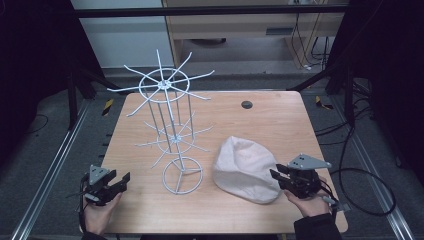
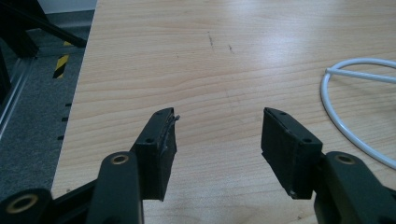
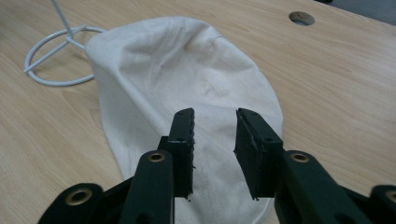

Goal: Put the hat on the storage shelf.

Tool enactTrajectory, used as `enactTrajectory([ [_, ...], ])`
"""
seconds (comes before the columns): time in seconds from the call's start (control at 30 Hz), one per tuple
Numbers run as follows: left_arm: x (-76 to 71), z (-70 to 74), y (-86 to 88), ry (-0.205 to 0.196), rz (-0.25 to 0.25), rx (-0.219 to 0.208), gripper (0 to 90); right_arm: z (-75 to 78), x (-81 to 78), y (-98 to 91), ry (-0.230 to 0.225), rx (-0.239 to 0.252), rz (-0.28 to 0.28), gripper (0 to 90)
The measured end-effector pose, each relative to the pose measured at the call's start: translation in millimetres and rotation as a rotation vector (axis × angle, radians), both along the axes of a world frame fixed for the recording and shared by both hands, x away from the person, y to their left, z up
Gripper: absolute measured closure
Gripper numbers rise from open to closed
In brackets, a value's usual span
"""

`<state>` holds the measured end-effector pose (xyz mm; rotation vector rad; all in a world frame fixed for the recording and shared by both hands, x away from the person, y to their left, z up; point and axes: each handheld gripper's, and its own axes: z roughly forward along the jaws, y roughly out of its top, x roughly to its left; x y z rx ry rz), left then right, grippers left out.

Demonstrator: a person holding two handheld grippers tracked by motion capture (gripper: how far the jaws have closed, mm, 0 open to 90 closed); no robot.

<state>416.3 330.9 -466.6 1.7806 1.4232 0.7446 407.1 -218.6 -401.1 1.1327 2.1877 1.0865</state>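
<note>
A cream cloth cap (image 1: 246, 169) lies flat on the wooden table (image 1: 250, 120), right of centre. A white wire rack (image 1: 170, 125) with two tiers of spokes stands on a ring base (image 1: 182, 176) left of the cap. My right gripper (image 1: 276, 176) hovers at the cap's right edge, jaws partly open over the cloth (image 3: 187, 88), holding nothing (image 3: 215, 135). My left gripper (image 1: 122, 181) is open near the table's front left corner, over bare wood (image 2: 217, 130), with the rack's ring base (image 2: 345, 93) to its right.
A dark round hole (image 1: 246, 104) sits in the table near its far edge, also visible as a hole (image 3: 301, 18) beyond the cap. Black frame posts and cables (image 1: 360, 175) surround the table. A metal rail (image 1: 50, 165) runs along the floor at left.
</note>
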Motion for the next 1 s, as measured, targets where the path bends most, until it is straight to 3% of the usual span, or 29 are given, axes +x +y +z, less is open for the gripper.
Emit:
enactTrajectory([
  [0.27, 0.8, -0.6, -0.7, 0.005, -0.002, 0.002, 43.7, 7.4, 7.0, 22.4, 0.019, -0.056, 0.073, 60.5],
  [0.4, 0.8, -0.4, -0.3, 0.006, -0.001, 0.003, 43.5, 6.2, 13.6, 41.7, 0.042, -0.094, 0.125, 57.0],
  [0.57, 1.0, -0.5, -0.1, 0.010, -0.002, 0.002, 43.5, 2.2, 17.6, 53.7, 0.058, -0.113, 0.150, 56.6],
  [0.8, 1.5, -0.7, 0.1, 0.013, -0.002, 0.002, 43.5, -12.0, 26.1, 68.3, 0.100, -0.145, 0.187, 54.5],
  [1.0, 1.5, -0.5, 0.2, 0.013, -0.001, 0.003, 43.7, -26.9, 34.2, 72.2, 0.131, -0.175, 0.187, 54.4],
])
